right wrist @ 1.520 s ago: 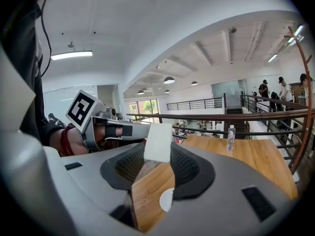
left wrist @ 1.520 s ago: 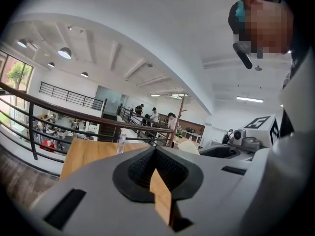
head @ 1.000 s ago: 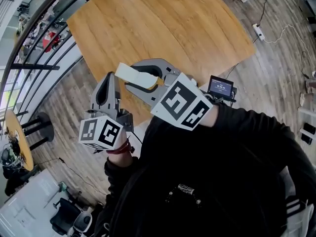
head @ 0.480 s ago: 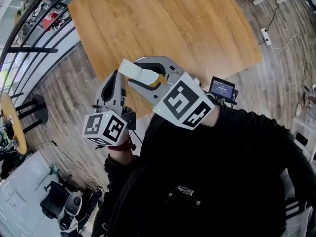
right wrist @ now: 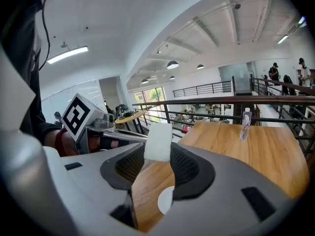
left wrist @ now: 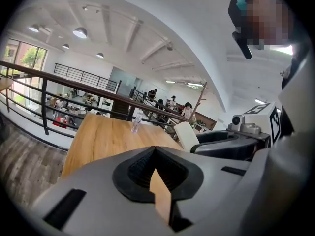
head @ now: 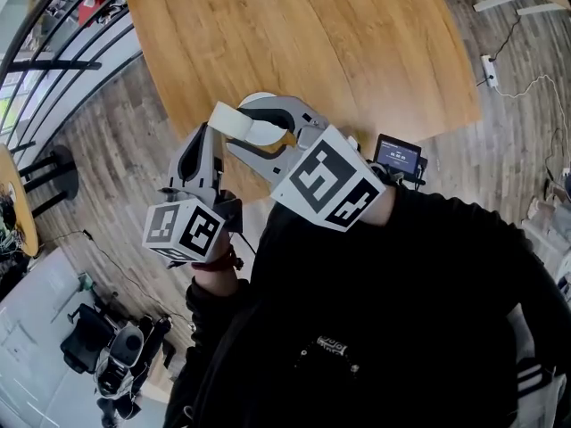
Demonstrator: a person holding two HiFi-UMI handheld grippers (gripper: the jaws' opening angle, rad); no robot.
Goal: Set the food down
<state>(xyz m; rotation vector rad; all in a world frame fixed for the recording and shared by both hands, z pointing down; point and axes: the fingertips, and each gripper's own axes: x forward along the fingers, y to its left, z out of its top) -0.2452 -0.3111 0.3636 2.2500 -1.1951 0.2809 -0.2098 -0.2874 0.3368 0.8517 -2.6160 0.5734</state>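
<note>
My right gripper (head: 243, 125) hangs above the near edge of the wooden table (head: 312, 34), shut on a pale, flat slab of food (head: 228, 120). In the right gripper view the slab (right wrist: 158, 140) stands upright between the black pads. A white round shape (right wrist: 166, 199) shows low between the jaws; I cannot tell what it is. My left gripper (head: 201, 148) is just to the left, off the table's edge over the floor. Its jaws look shut and hold nothing (left wrist: 156, 156).
A clear water bottle (right wrist: 244, 123) stands at the table's far side, by a black railing (right wrist: 216, 102). A small screen device (head: 397, 154) sits beside my right arm. A power strip (head: 488, 63) lies on the wooden floor. People stand far off.
Both grippers keep nearly the same places and grips. The head view has drifted, so the table sits lower in frame and its far edge with the bottle is out of view.
</note>
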